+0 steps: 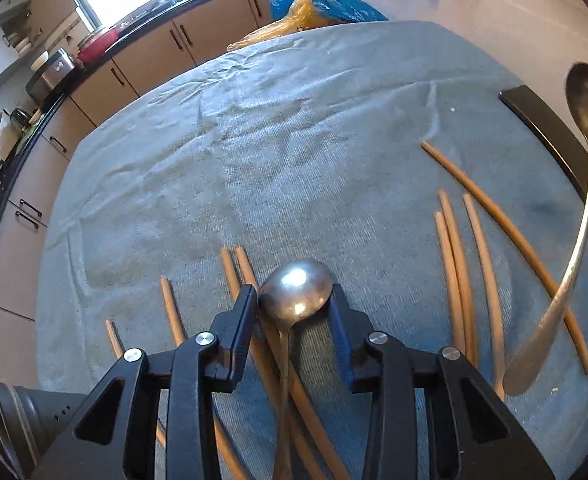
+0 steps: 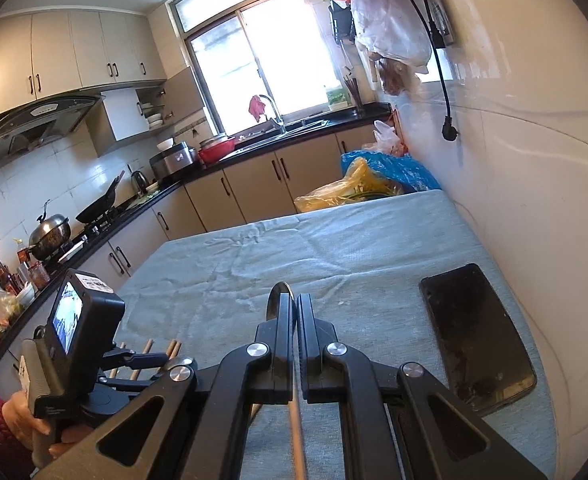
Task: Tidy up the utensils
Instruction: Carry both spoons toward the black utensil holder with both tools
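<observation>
In the left wrist view, chopsticks [image 1: 171, 310] lie at lower left on the grey-clothed table [image 1: 253, 140]. The left tongs [image 1: 294, 300] gape wide around a spoon [image 1: 296, 292]. At right, a second spoon [image 1: 574, 248] hangs raised, clamped by the closed right tongs [image 2: 296, 300]; a phone [image 2: 478, 336] lies far right.

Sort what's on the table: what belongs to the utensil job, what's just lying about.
Job: spoon between the open left gripper fingers; second spoon clamped in the right gripper; chopsticks scattered on the cloth.
Lying about: phone; plastic bags.
</observation>
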Demonstrator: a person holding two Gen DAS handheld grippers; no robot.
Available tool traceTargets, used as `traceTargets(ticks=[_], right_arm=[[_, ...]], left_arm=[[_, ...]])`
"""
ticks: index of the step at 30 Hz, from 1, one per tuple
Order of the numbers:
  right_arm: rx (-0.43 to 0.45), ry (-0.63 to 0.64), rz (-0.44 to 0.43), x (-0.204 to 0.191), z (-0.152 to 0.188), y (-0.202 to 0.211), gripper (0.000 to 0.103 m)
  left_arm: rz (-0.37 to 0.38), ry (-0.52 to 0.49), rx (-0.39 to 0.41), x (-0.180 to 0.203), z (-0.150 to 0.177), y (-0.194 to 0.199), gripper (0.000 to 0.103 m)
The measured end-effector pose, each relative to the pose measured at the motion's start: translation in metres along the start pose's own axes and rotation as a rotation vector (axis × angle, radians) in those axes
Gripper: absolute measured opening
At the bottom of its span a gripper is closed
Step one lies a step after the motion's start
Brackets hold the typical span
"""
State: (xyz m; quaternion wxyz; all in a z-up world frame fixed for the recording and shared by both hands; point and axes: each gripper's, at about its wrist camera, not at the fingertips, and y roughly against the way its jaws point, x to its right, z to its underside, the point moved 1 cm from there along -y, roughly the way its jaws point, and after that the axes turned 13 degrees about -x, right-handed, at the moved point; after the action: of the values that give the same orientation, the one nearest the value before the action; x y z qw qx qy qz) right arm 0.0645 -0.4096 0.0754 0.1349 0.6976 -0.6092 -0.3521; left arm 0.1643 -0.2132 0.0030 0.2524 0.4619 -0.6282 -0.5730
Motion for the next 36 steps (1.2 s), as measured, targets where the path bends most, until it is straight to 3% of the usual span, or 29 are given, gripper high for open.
traceTargets(ticks=[1, 3, 5, 11, 22, 30, 36], right_arm=[[0.0, -0.002, -0.002, 0.0, 0.0, 0.0, 0.003], [0.0, -0.005, -0.005, 0.001, -0.001, 0.0, 0.003], [-0.003, -0.008, -0.006, 0.001, -0.001, -0.002, 0.003], [0.0, -0.01, -0.006, 0.002, 0.0, -0.002, 0.003], [0.064, 0.021, 0.023, -0.017, -0.001, 0.013, 0.003], [0.123, 0.137, 0.033, -0.092, -0.013, 0.037, 0.003], [0.117, 0.227, -0.024, -0.174, -0.032, 0.027, 0.003]], left_arm=[[-0.01, 0.012, 0.002, -0.002, -0.001, 0.0, 0.014], [-0.005, 0.026, 0.007, -0.005, -0.002, 0.001, 0.003], [0.029, 0.043, 0.003, -0.011, -0.002, 0.002, 0.003], [0.039, 0.076, 0.032, -0.019, 0.002, 0.006, 0.003], [0.105, 0.225, 0.253, -0.063, 0.037, 0.096, 0.003], [0.117, 0.375, 0.394, -0.142, 0.074, 0.167, 0.003], [0.122, 0.497, 0.454, -0.202, 0.086, 0.174, 0.003]])
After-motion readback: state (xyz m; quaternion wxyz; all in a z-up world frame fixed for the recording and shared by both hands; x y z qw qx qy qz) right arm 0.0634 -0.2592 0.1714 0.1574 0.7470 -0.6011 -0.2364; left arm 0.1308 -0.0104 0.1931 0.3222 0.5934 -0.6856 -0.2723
